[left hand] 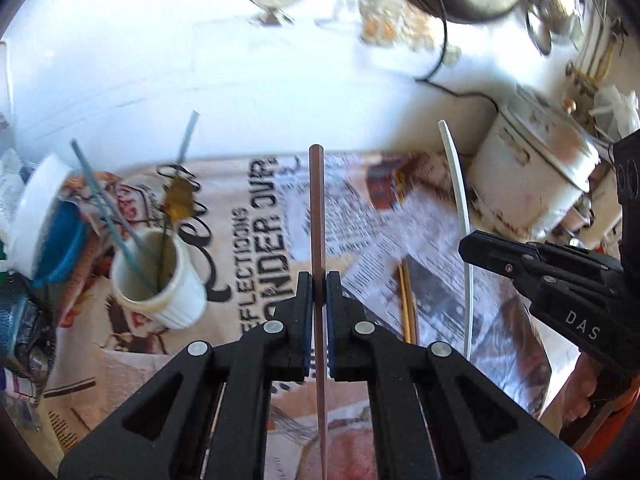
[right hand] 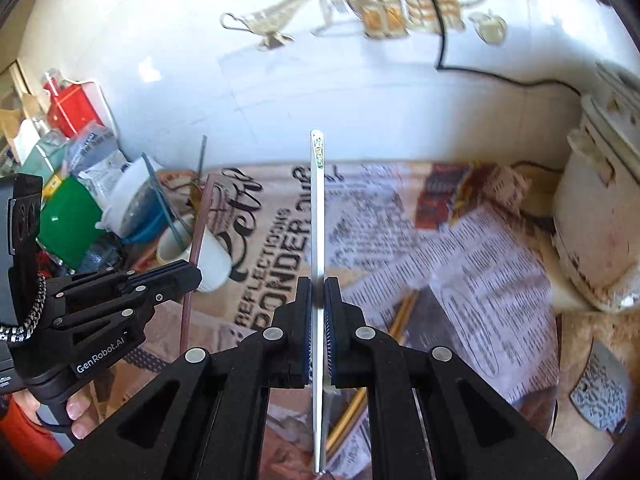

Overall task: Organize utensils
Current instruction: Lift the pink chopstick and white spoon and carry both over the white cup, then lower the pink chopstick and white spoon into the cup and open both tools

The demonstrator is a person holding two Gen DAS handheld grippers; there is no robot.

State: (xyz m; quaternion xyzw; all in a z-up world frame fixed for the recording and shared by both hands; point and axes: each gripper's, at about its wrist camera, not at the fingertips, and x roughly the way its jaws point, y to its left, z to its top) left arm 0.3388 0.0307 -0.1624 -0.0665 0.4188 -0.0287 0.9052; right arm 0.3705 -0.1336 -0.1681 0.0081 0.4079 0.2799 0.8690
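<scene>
My left gripper (left hand: 319, 280) is shut on a brown chopstick (left hand: 317, 216) that runs straight up between its pads. My right gripper (right hand: 318, 284) is shut on a white chopstick (right hand: 318, 208) with a patterned tip. Each shows in the other view: the right gripper (left hand: 466, 246) with its white chopstick (left hand: 460, 184), the left gripper (right hand: 196, 274) with its brown chopstick (right hand: 200, 232). Both hang above the newspaper (left hand: 260, 220). A white cup (left hand: 160, 284) (right hand: 210, 258) at the left holds several thin utensils. A pair of yellow chopsticks (left hand: 408, 304) (right hand: 400, 312) lies on the paper.
A worn white rice cooker (left hand: 532, 172) (right hand: 596, 216) stands at the right with a black cable (right hand: 480, 68) trailing across the white counter. A blue bowl with a white lid (left hand: 52, 232), a green cup (right hand: 68, 220) and packets crowd the left. A person's hand (right hand: 80, 412) grips the left handle.
</scene>
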